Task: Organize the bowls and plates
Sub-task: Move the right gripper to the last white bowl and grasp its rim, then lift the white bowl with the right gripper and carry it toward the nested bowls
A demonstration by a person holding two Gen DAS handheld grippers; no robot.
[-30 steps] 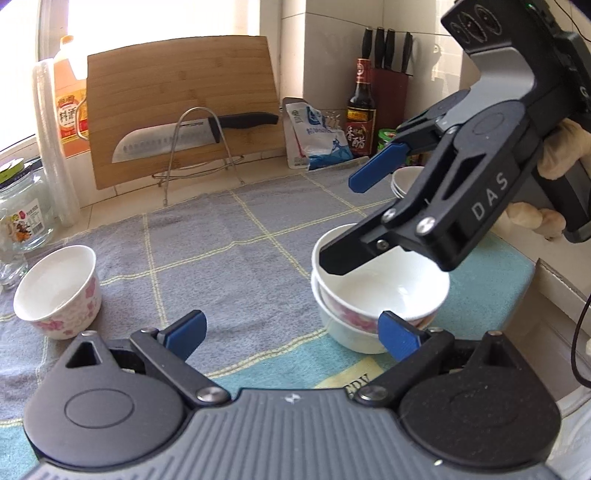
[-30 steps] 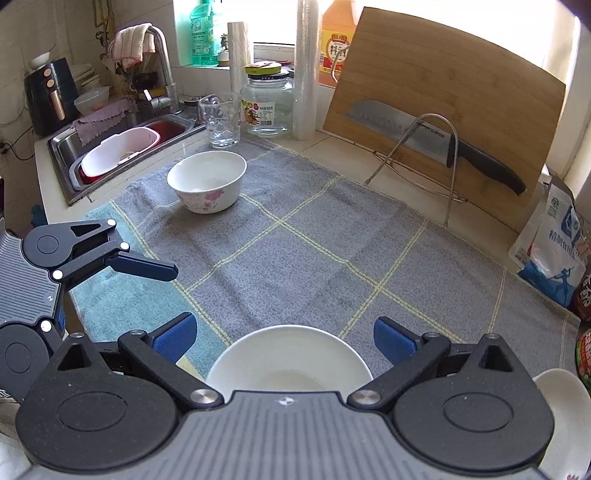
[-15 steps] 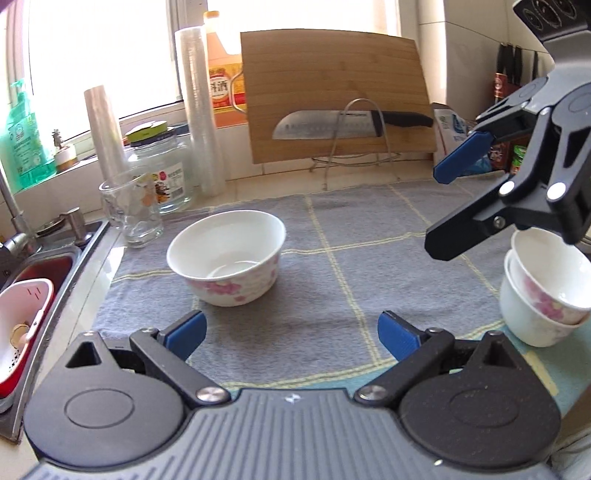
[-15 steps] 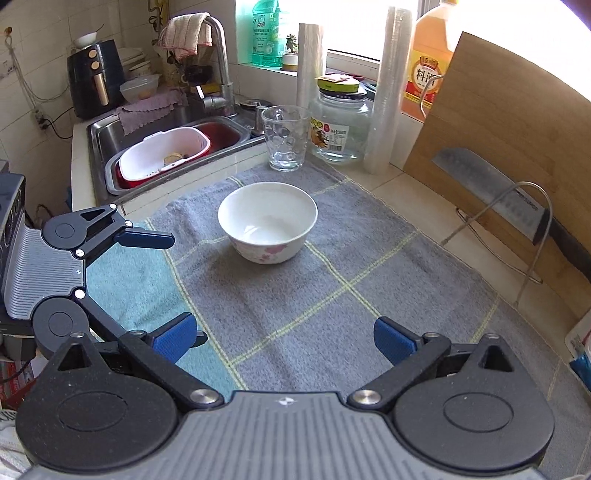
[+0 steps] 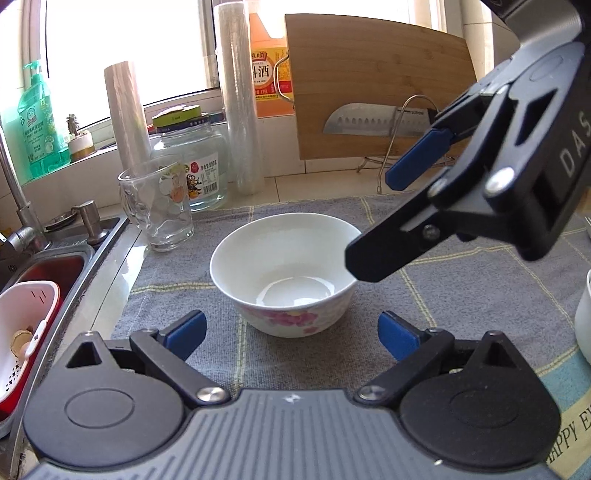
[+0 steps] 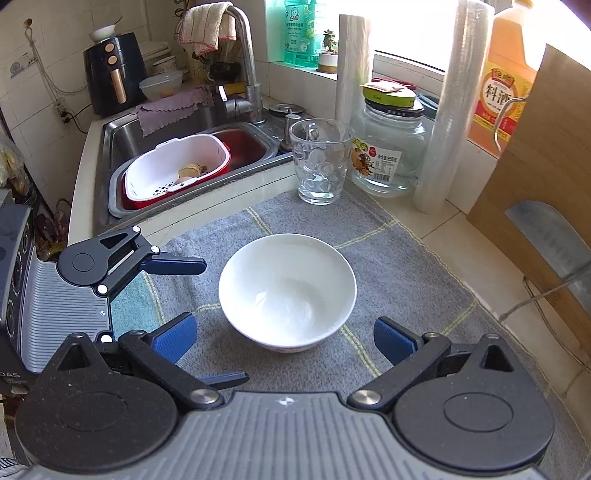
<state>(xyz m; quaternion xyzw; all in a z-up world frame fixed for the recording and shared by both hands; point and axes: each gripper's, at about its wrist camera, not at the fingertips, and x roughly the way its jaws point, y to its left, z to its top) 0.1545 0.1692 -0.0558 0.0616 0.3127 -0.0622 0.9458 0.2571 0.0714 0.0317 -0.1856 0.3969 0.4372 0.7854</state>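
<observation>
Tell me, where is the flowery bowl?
The flowery bowl sits on the grey towel, centre of both views, in front of the glass mug, near the sink.

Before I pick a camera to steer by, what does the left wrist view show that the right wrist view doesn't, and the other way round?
Only the left wrist view shows the knife on its wire rack against the cutting board, and the edge of another white bowl at far right. Only the right wrist view shows the air fryer and the towel draped over the faucet. Both share the flowered bowl on the grey cloth, the glass mug, the jar, and both open, empty grippers.
</observation>
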